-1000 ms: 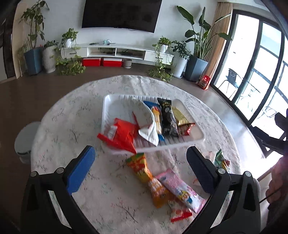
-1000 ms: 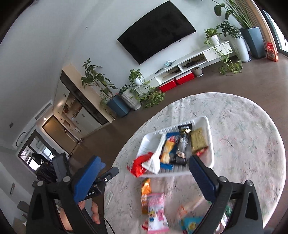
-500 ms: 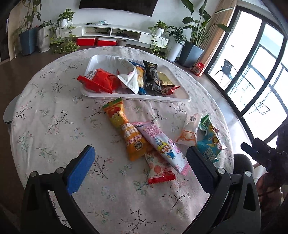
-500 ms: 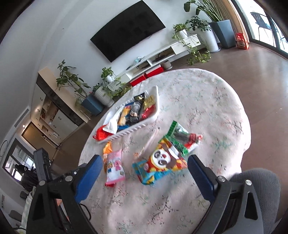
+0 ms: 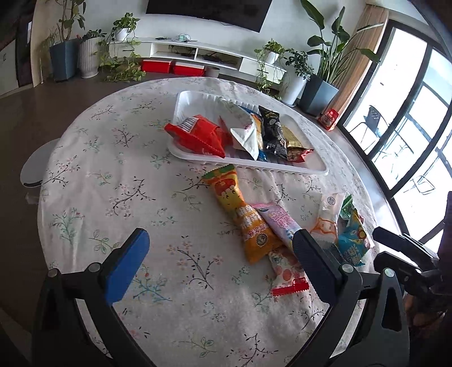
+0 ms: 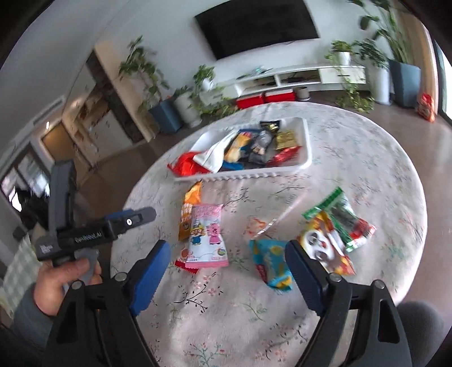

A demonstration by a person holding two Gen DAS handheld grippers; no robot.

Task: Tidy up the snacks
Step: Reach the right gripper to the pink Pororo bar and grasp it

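Living-room light falls from tall windows at the right onto a round worktop (image 5: 118,180) under a pale floral cloth; behind it stand a wall TV (image 5: 209,11), a low white shelf unit (image 5: 197,55) with red boxes beneath, and many potted plants

Part of the sorting looks done: a white tray (image 5: 316,166) at the far side already holds a red pack (image 5: 197,135), a white one, a black one (image 5: 272,132) and a gold one, piled loosely with the red pack hanging over the tray's near-left edge

Left on the cloth, nearer the camera, are about six snacks: an orange pack (image 5: 243,217) with a pink pack (image 6: 207,237) across its lower end, a small red-edged pack (image 5: 285,271) under them, a clear pack (image 5: 327,217), a blue pack (image 6: 272,264), and a panda pack (image 6: 325,245) overlapping a green one (image 6: 343,217) at the right

Left gripper (image 5: 219,261) hangs over bare cloth with jaws wide apart and nothing between them. Right gripper (image 6: 227,271) has just been narrowing its jaws, though they stand apart and hold nothing; the blue pack lies just beyond them, likely its next pick
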